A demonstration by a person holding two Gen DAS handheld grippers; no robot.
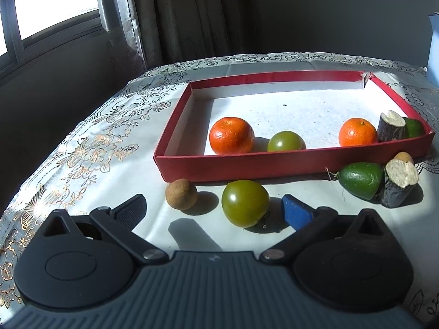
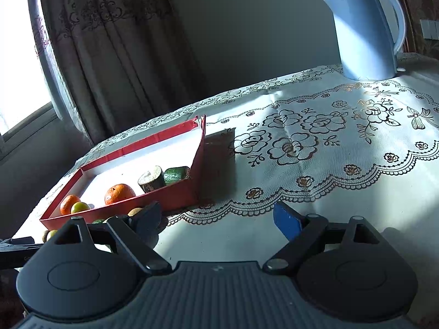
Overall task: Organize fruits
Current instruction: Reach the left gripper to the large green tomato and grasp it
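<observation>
Spread wide and holding nothing, the left gripper (image 1: 214,209) is seen low over the tablecloth (image 1: 82,148), where one green tomato (image 1: 245,203), one brown longan (image 1: 181,193), an avocado half (image 1: 361,176) and a dark stub (image 1: 399,182) lie before the red tray (image 1: 241,168); two oranges (image 1: 231,136) and a second green tomato (image 1: 285,141) are counted inside. From the right wrist, the right gripper (image 2: 219,219) is likewise shown wide open and empty, beside the tray's corner, with one kettle (image 2: 365,33) standing well apart.

Left tool (image 1: 215,210): black linkages, ribbed grey body (one blue pad).
</observation>
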